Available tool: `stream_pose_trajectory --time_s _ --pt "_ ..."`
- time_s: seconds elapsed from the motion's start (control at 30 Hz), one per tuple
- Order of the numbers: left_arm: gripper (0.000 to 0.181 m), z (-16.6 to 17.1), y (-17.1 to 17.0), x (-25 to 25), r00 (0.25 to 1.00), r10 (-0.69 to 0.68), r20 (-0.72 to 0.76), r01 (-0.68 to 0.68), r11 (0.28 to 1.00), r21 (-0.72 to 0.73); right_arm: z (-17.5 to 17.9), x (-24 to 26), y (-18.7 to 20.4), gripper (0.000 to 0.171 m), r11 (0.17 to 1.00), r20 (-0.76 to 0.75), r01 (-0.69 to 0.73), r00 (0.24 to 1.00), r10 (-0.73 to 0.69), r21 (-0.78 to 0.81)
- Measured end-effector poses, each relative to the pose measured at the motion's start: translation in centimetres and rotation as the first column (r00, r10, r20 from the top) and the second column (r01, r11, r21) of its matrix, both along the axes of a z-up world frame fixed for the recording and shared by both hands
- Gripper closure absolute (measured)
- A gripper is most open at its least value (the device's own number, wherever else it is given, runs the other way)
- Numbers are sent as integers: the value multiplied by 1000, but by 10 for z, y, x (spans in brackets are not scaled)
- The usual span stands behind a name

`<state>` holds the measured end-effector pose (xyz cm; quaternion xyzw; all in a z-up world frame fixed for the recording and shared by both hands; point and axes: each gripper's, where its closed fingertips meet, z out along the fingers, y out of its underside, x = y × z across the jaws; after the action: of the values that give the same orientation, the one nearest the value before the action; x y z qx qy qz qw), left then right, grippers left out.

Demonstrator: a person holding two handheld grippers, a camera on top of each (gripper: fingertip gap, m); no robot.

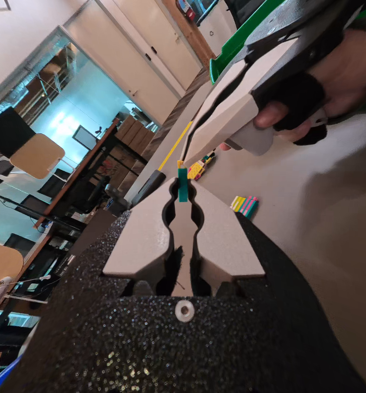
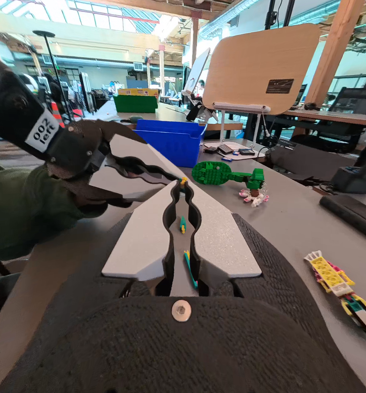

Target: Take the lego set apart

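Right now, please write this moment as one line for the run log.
left gripper: shut on teal piece | right gripper: shut on yellow piece | pieces: joined, mid-air | stage: pulling apart

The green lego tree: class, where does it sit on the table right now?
In the right wrist view, the green lego tree lies tipped on the grey table, right of the tongs' tips, in front of the blue bin, with a small pink-and-white lego piece at its base.

Daylight pouring through skylights (image 2: pixel 105 19), wide-angle bending stretching the edges, motion blur smearing the sleeve (image 2: pixel 18 210), glass partition (image 1: pixel 56 89) glowing teal.
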<state>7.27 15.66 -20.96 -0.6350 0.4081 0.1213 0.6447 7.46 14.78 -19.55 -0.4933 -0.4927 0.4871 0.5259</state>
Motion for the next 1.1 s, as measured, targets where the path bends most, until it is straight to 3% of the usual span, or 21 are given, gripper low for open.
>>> stream_pose_trajectory --time_s 0.03,0.1,0.13,0.2,0.23,0.27,0.3,0.43,0.57,0.9,1.1 --pt "175 0 0 1 1000 -2 21 2 1000 -19 1 1 -1 169 1000 -10 -12 1000 12 -16" --pt "175 6 -7 10 958 -89 271 128 983 -132 8 4 -4 162 995 -60 -69 996 64 -71" --pt "175 15 -13 15 871 -146 468 252 953 -171 15 7 -6 155 985 -105 -119 989 106 -122" --pt "175 36 -26 18 606 -201 770 496 852 -168 22 12 -13 154 949 -157 -232 967 201 -212" --pt "176 45 -32 18 482 -215 849 589 797 -133 22 13 -16 157 933 -164 -270 958 236 -238" --pt "175 48 -35 17 406 -208 890 644 756 -117 22 13 -19 158 919 -172 -300 950 262 -255" --pt "175 46 -37 17 377 -198 905 670 732 -119 23 13 -22 157 906 -187 -327 940 284 -267" --pt "175 40 -47 29 323 -184 928 756 640 -136 32 15 -32 156 861 -246 -407 907 341 -305" --pt "175 30 -45 34 372 -177 911 748 638 -181 29 14 -35 160 837 -239 -433 898 369 -335" --pt "169 34 -47 32 318 -157 935 763 627 -154 26 16 -33 166 784 -234 -464 885 401 -412" --pt "172 30 -46 31 349 -150 925 759 624 -185 26 17 -32 166 761 -247 -480 877 412 -437"
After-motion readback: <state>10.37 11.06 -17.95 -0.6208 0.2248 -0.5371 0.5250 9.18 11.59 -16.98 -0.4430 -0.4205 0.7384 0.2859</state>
